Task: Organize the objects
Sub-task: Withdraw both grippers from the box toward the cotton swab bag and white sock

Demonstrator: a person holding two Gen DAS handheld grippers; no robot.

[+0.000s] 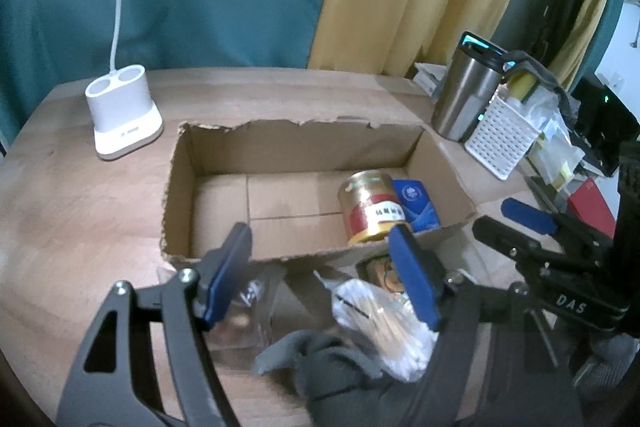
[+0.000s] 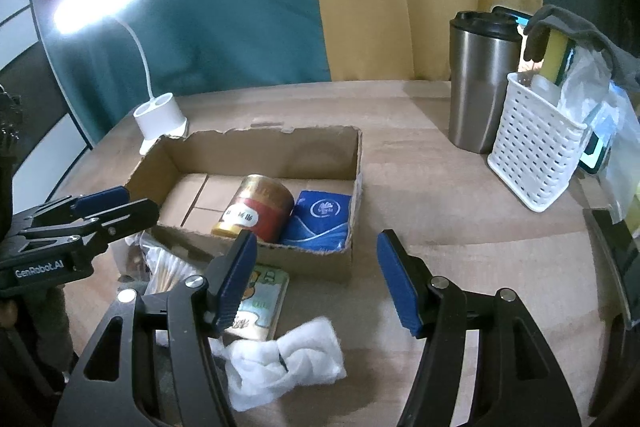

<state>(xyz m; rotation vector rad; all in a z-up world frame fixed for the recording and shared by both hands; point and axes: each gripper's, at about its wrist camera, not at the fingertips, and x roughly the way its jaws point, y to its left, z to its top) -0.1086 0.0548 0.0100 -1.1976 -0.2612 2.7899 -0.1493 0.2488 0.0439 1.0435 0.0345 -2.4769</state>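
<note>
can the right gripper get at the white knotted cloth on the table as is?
Probably yes. The right gripper is open, and the white knotted cloth lies on the bare wooden table just below its left finger, uncovered. The flat illustrated packet beside it crowds one side.

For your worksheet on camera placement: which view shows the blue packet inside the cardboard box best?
The right wrist view: the blue packet shows its whole printed face beside the can. In the left wrist view the can and the left gripper's finger hide part of it.
</note>
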